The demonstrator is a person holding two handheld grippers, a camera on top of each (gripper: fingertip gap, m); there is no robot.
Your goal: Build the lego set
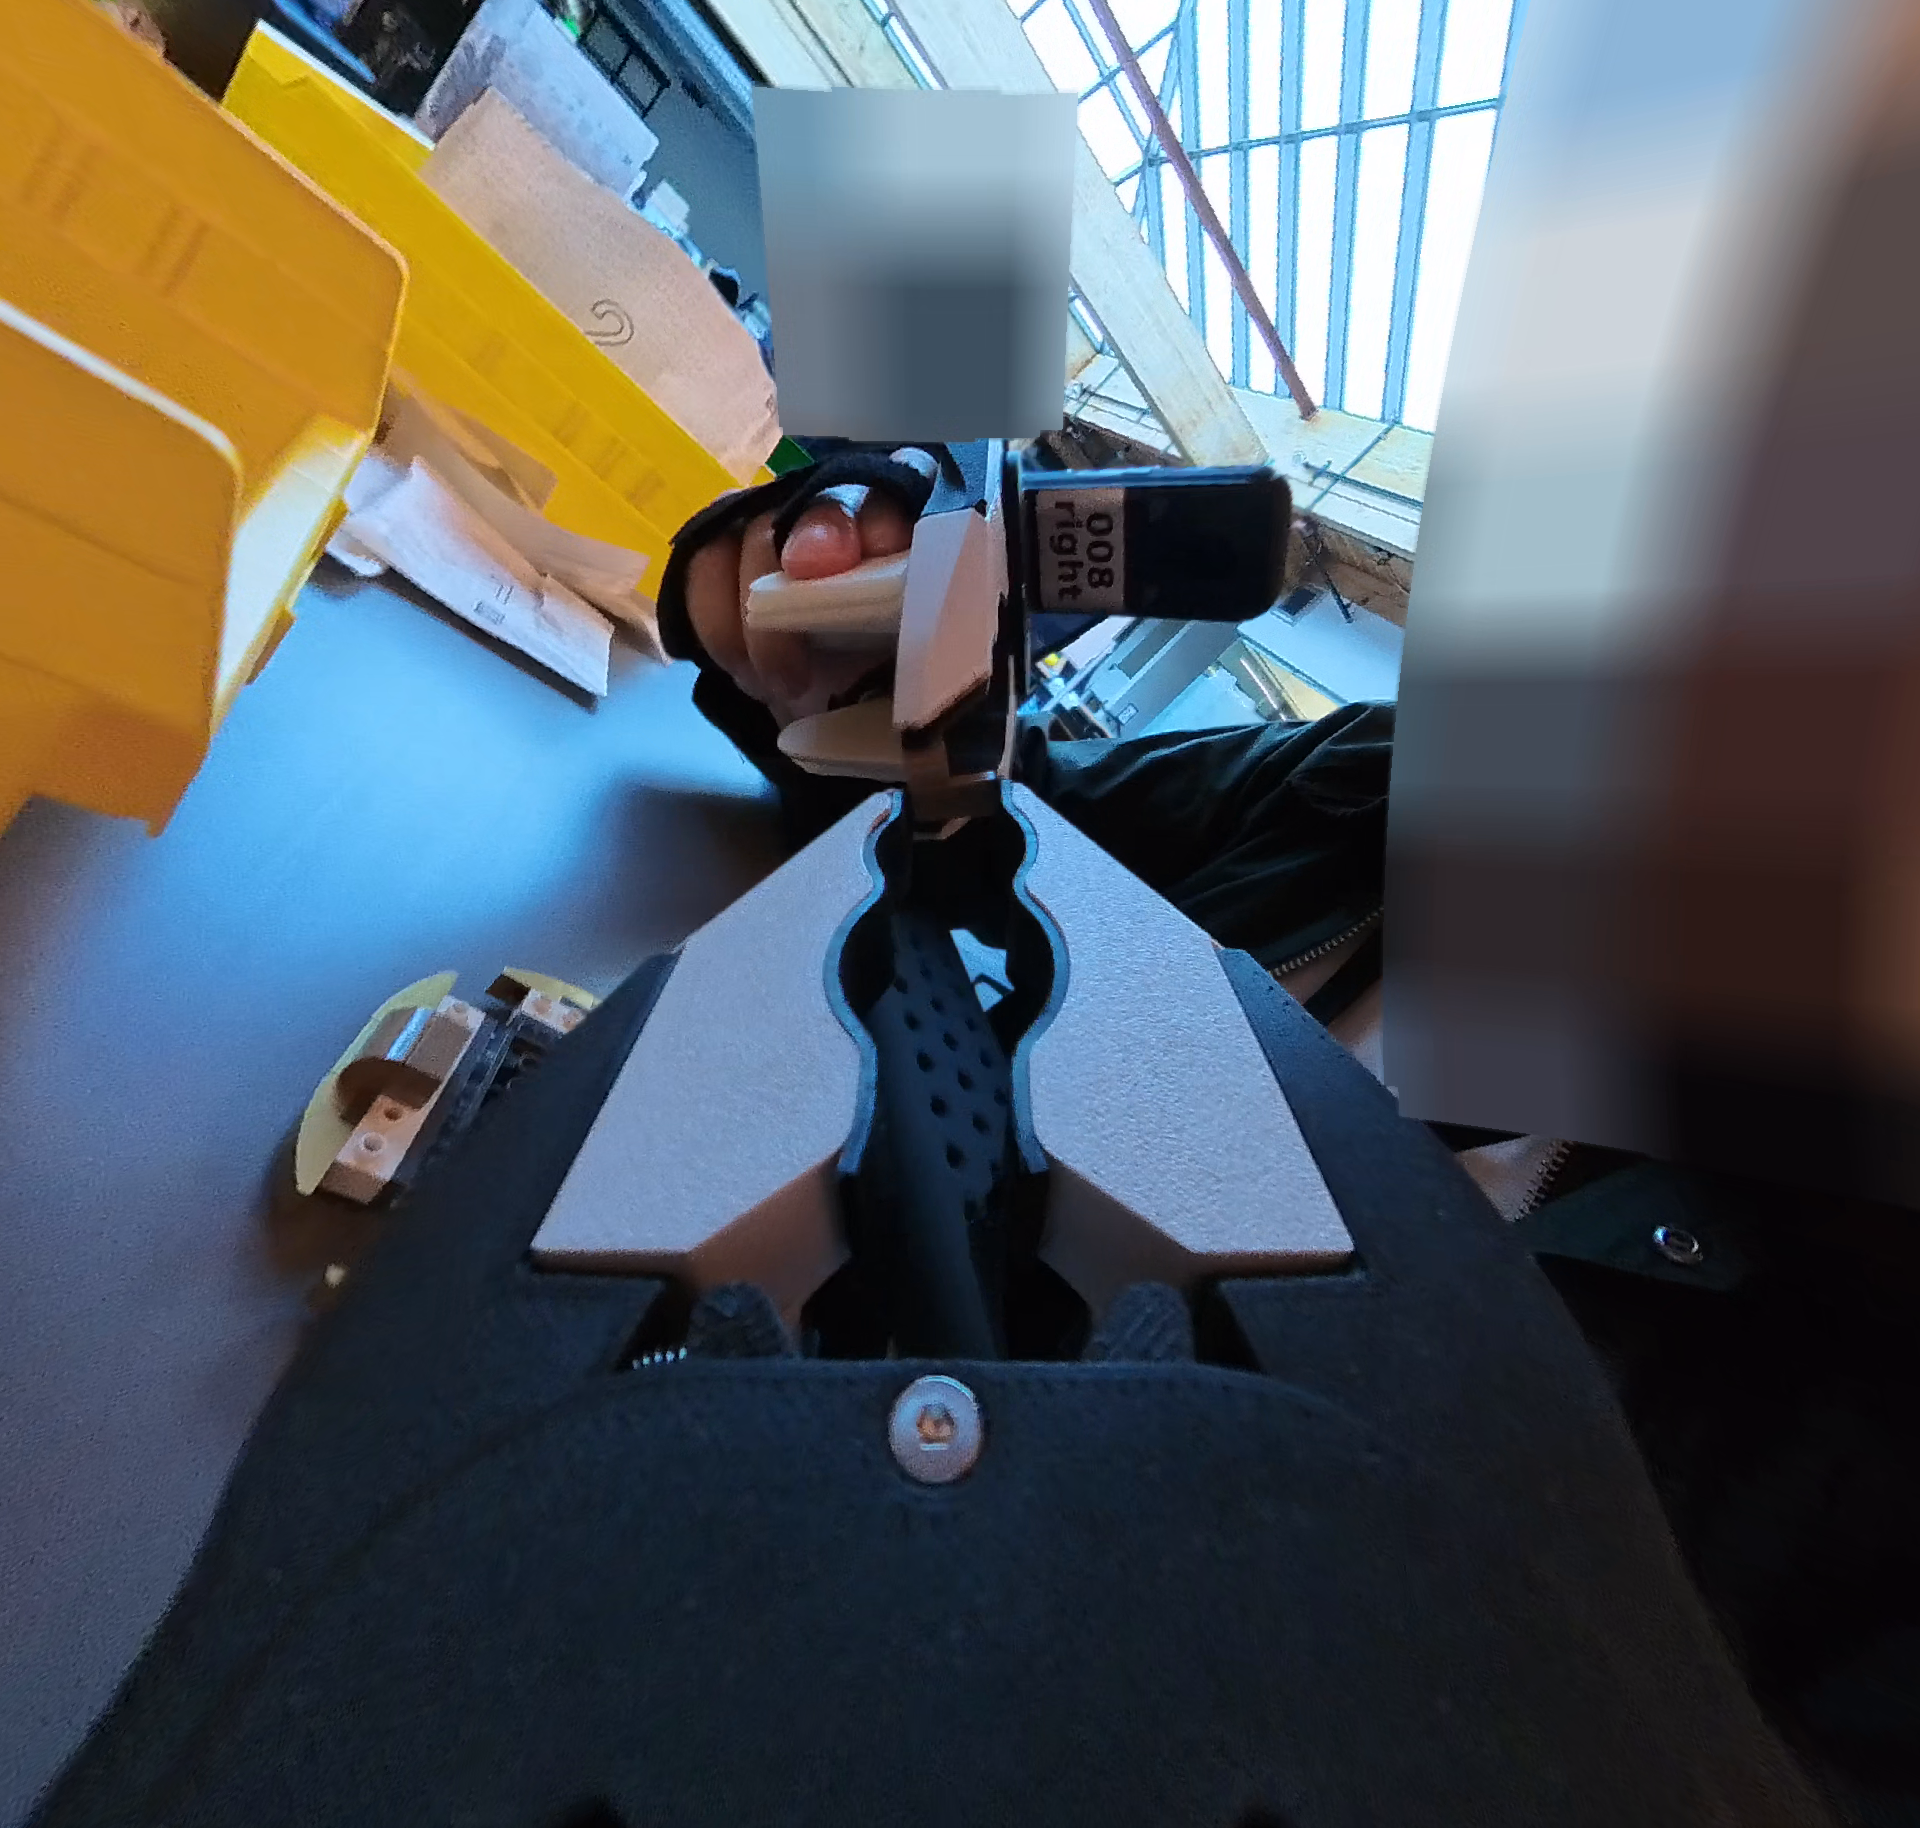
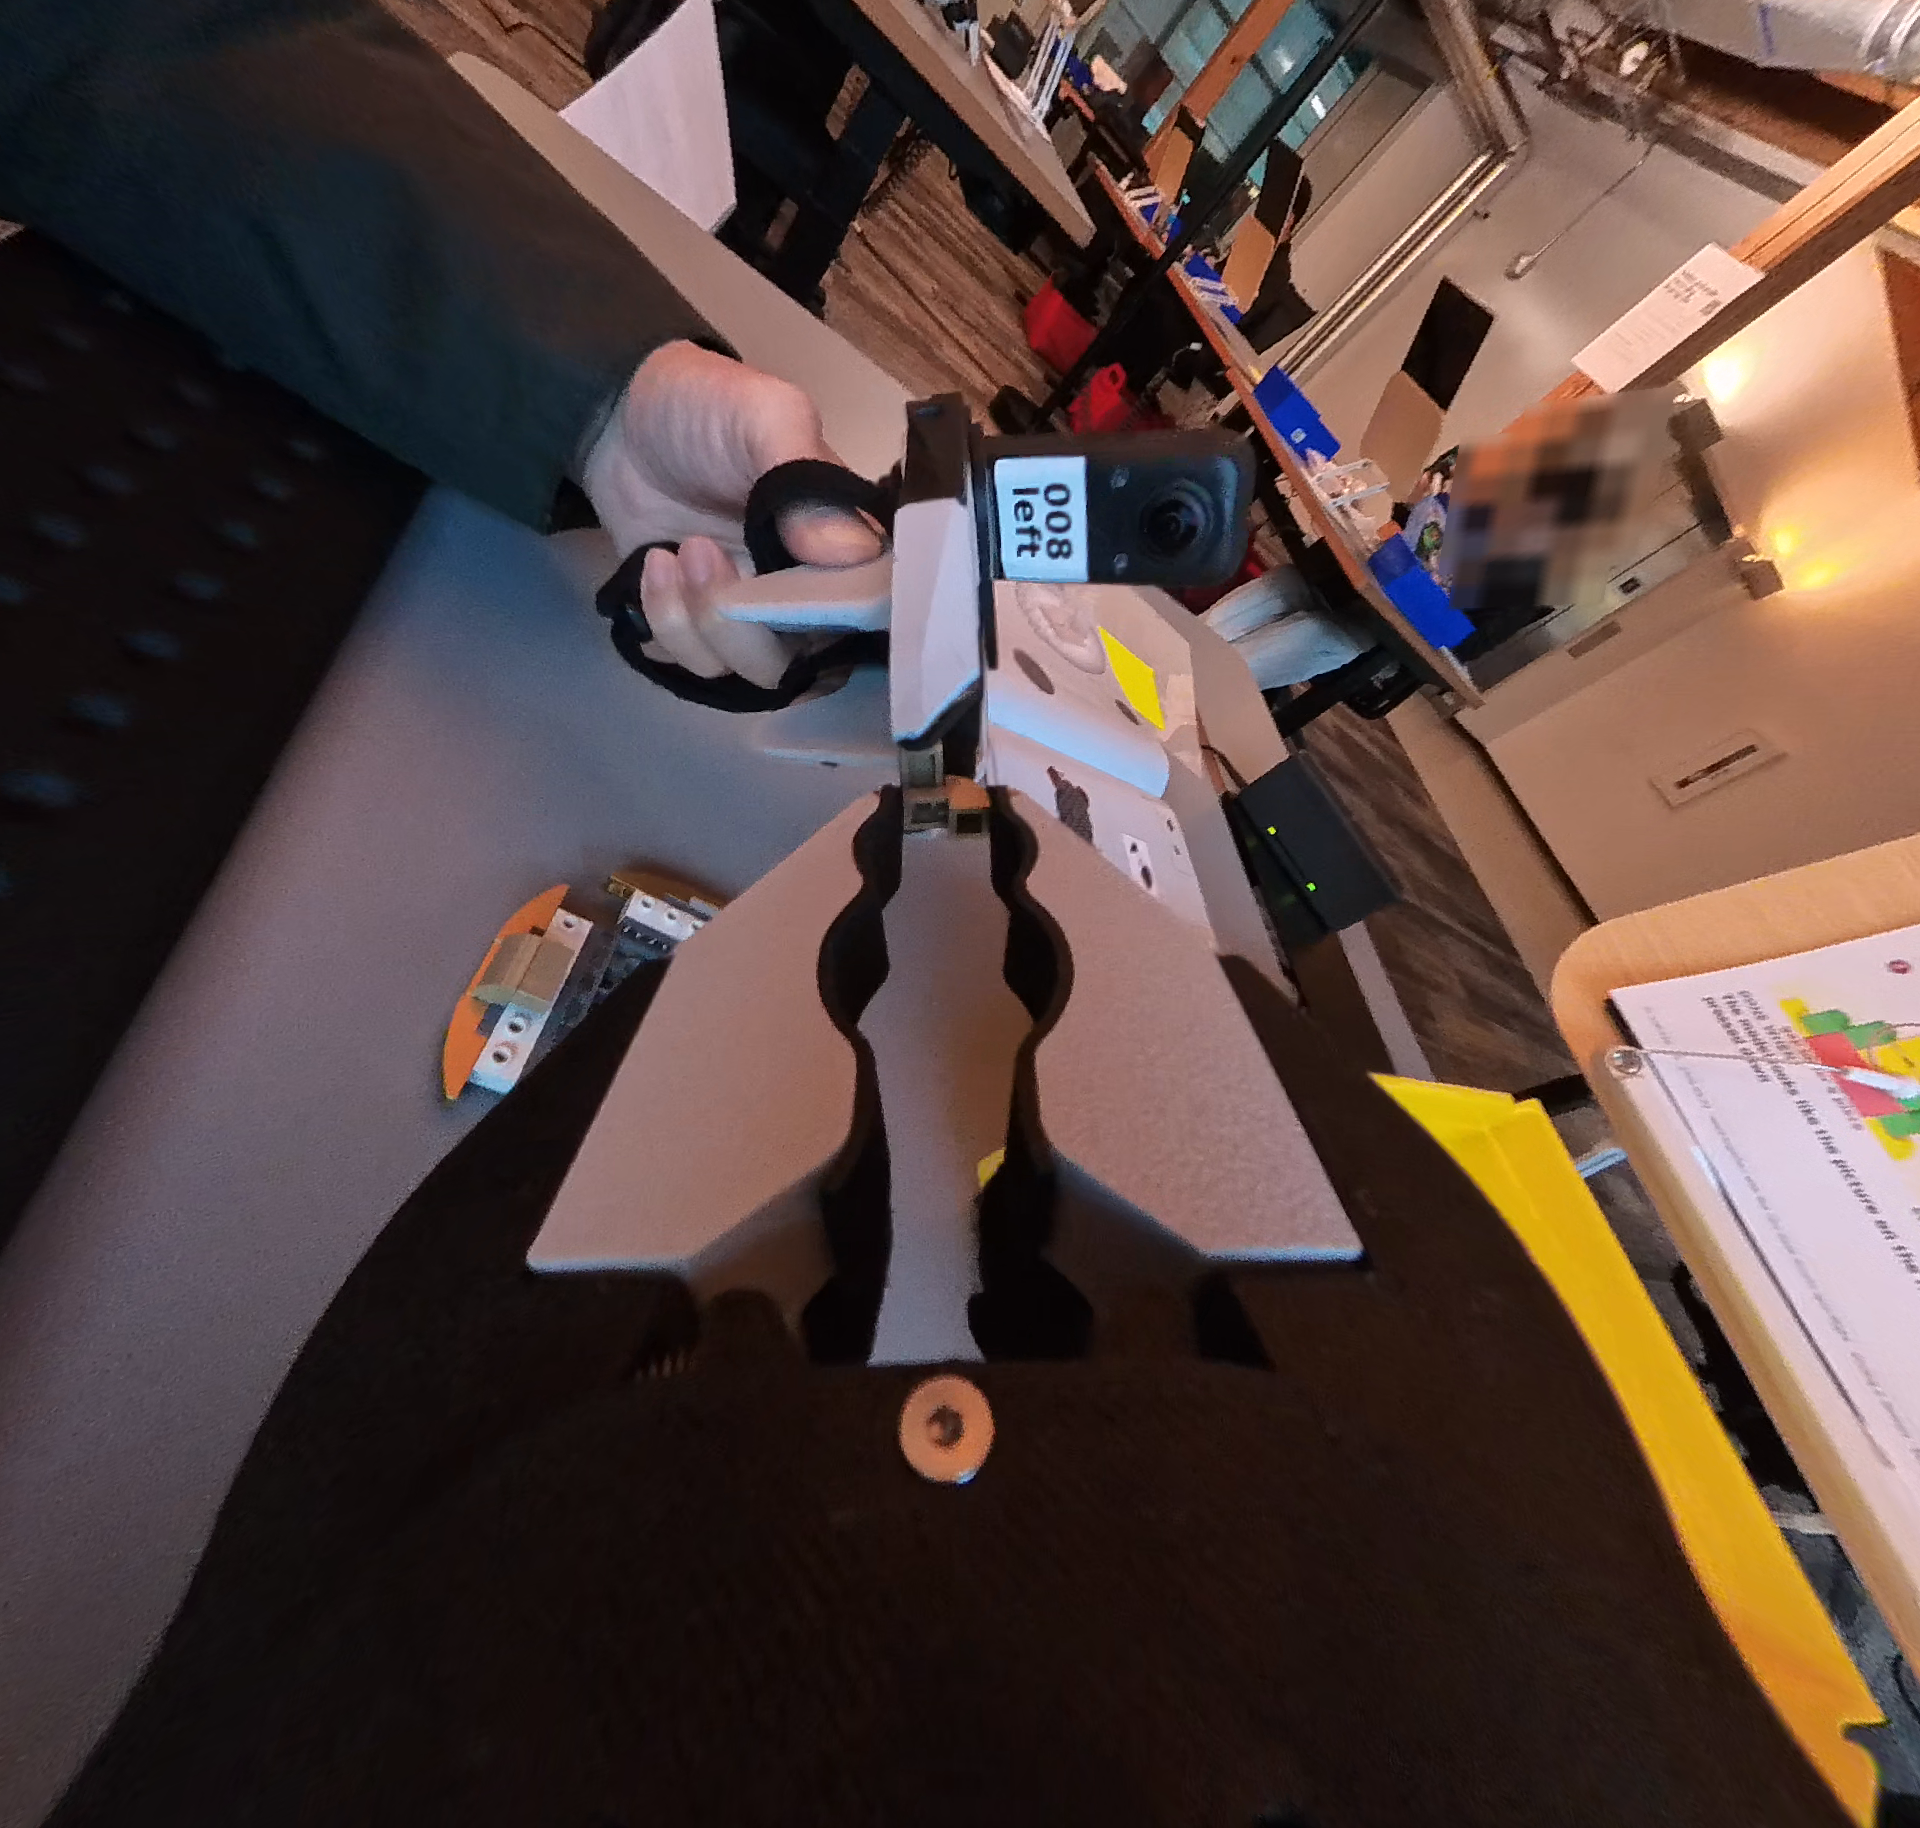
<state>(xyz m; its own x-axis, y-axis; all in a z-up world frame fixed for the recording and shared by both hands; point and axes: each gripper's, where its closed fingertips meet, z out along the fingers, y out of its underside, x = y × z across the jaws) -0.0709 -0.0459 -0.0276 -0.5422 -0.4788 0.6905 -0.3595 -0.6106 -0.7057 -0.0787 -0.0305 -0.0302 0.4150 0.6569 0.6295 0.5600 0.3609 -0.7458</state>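
Observation:
My two grippers face each other tip to tip above the grey table point(image 2: 312, 895). My left gripper point(image 1: 948, 810) is shut on a small dark and tan lego piece point(image 1: 951, 804) at its fingertips. My right gripper point(image 2: 940, 804) is shut on a small grey and orange lego piece point(image 2: 948, 818). The two pieces meet between the tips. The right gripper shows opposite in the left wrist view point(image 1: 940, 760), and the left gripper shows opposite in the right wrist view point(image 2: 925, 755). A partly built lego assembly point(image 1: 416, 1082) with a curved orange plate and white bricks lies on the table, also in the right wrist view point(image 2: 530, 978).
Yellow bins point(image 1: 156, 324) and loose papers point(image 1: 488, 573) stand at the table's far left. A yellow bin edge point(image 2: 1621, 1383) and an instruction sheet on a wooden board point(image 2: 1808, 1134) are at the right. A person's dark sleeve point(image 2: 312, 220) reaches over the table. Both grippers' tips are close together, under 4 cm apart.

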